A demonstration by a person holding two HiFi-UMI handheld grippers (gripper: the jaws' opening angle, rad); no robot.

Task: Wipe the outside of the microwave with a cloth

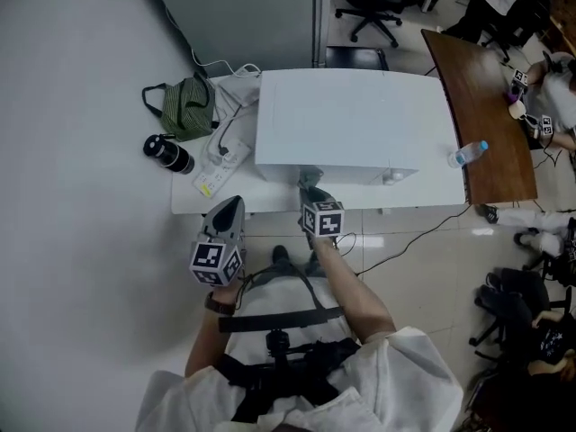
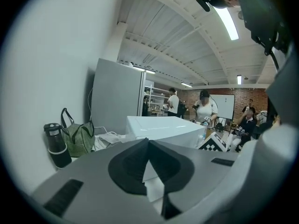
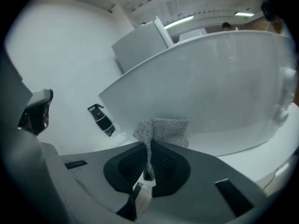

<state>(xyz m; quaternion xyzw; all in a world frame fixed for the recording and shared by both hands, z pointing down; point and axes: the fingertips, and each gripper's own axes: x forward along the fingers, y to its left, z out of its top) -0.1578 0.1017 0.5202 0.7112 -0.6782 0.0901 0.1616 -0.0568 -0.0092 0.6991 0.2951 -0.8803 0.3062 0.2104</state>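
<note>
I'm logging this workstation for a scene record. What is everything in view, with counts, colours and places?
microwave: one, white, on the white table
table: one, white, against the wall
cloth: one, grey, pinched in the right gripper, at the microwave's front
bag: one, green striped, left of the microwave
flask: one, black, beside the bag
power strip: one, white, left of the microwave
water bottle: one, clear with blue cap, right of the microwave
desk: one, brown, right of the table
left gripper: one, grey, shut, empty
right gripper: one, grey, shut on the cloth
</note>
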